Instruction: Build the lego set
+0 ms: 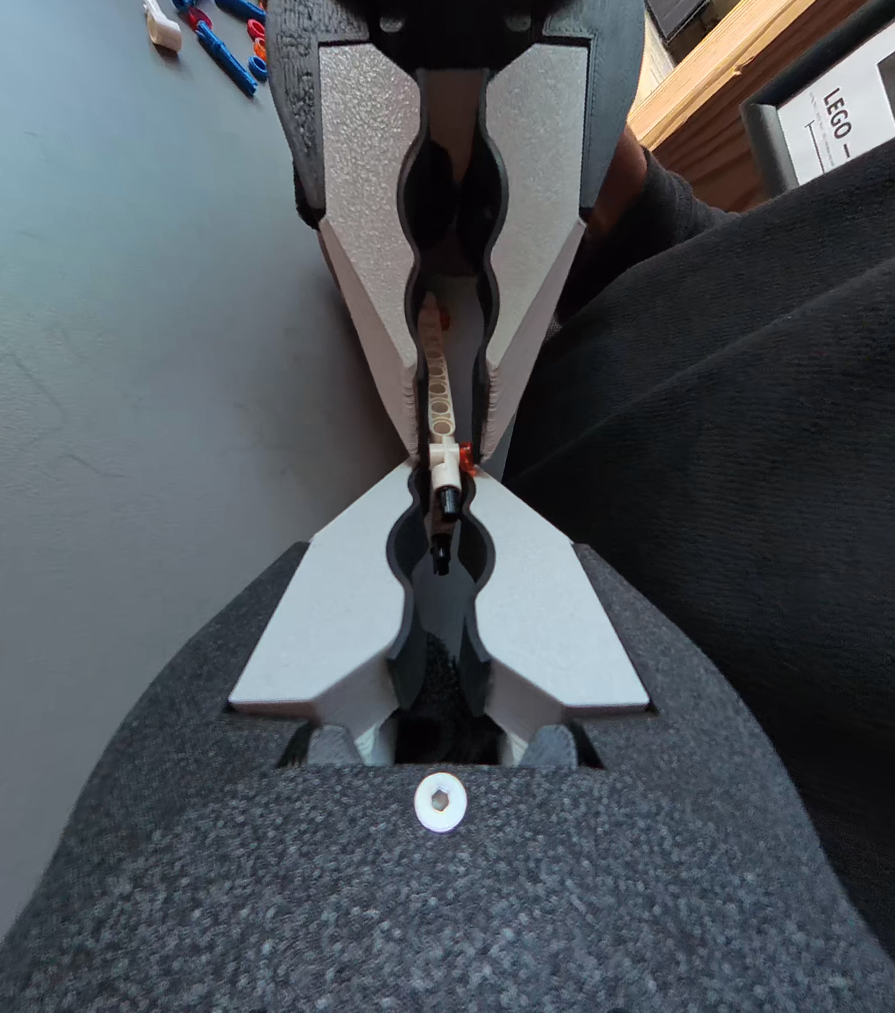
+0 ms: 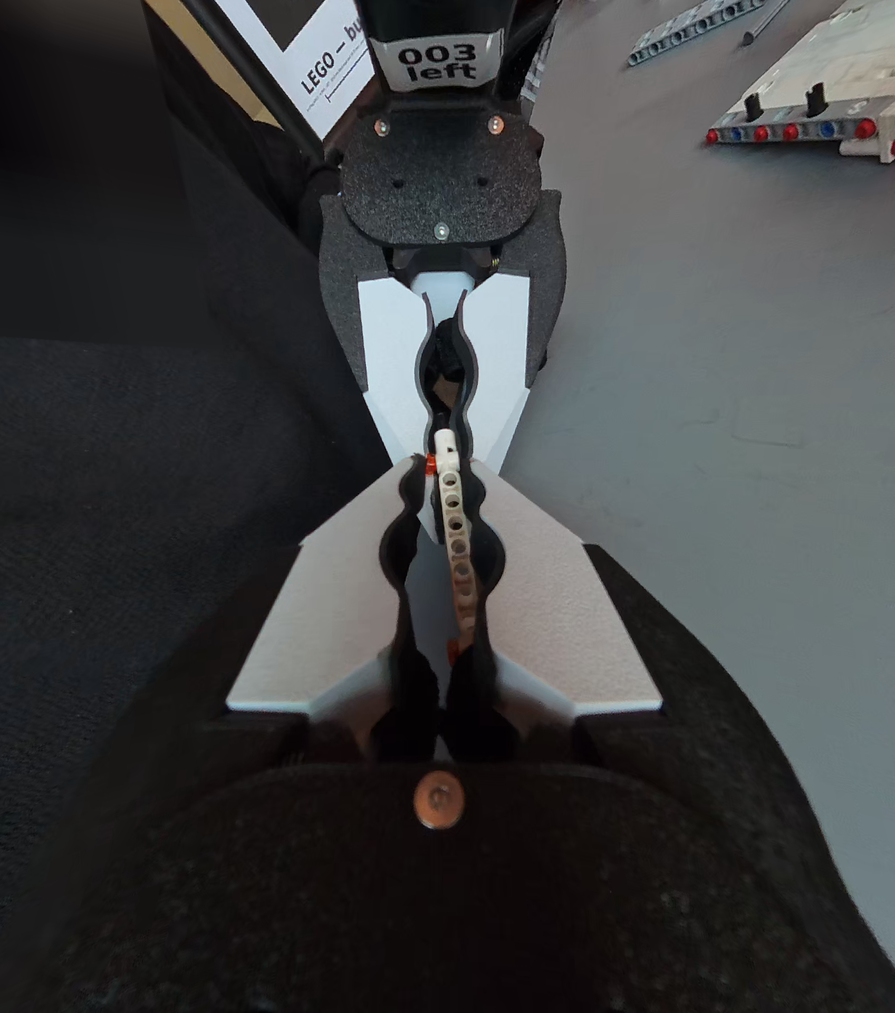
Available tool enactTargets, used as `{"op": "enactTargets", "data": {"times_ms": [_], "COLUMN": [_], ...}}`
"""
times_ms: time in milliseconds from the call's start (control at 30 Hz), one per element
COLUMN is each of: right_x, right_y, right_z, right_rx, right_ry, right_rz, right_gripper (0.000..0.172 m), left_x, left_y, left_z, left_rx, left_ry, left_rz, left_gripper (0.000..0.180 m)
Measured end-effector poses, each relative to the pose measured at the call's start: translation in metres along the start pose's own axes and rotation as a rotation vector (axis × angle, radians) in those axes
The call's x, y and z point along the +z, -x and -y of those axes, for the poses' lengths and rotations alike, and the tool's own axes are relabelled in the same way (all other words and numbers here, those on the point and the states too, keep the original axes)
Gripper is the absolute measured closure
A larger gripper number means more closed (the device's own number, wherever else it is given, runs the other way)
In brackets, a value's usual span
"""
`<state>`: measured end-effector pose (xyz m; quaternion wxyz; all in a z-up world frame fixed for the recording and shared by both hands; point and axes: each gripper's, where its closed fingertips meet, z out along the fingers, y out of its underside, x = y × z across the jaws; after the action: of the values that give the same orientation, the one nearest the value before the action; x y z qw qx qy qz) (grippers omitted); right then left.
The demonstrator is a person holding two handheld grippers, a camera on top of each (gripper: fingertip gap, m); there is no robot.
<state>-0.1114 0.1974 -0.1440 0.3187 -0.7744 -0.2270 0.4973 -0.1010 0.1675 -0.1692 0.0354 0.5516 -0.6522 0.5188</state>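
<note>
In the left wrist view, the left gripper is nearly closed on a small white plastic connector with black pins sticking out of it. The connector joins a long white perforated plastic beam that runs on between the fingers of the right gripper opposite, tip to tip. Blue and red plastic pieces lie scattered on the grey table.

In the right wrist view, the right gripper is narrowly closed around the same beam, which lies along its jaws. The connector sits between the left gripper's tips. A partly built white model rests well apart on the table.
</note>
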Motion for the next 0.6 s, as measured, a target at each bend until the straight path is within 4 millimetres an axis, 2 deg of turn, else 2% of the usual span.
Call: {"op": "enactTargets", "data": {"times_ms": [267,467,600], "right_x": [0.003,0.001,-0.029], "right_y": [-0.003,-0.001,-0.004], "right_z": [-0.007,-0.003,0.0], "right_rx": [-0.168,-0.103,-0.126], "right_ry": [0.046,0.0,-0.038], "right_rz": [-0.108,-0.104,-0.245], "right_gripper": [0.162,0.161,0.141], "left_x": [0.003,0.002,-0.005], "left_y": [0.002,0.001,0.006], "left_z": [-0.005,-0.002,0.005], "left_rx": [0.015,0.017,-0.05], "left_ry": [0.027,0.004,-0.042], "left_rz": [0.027,0.024,0.014], "left_gripper": [0.176,0.176,0.177]}}
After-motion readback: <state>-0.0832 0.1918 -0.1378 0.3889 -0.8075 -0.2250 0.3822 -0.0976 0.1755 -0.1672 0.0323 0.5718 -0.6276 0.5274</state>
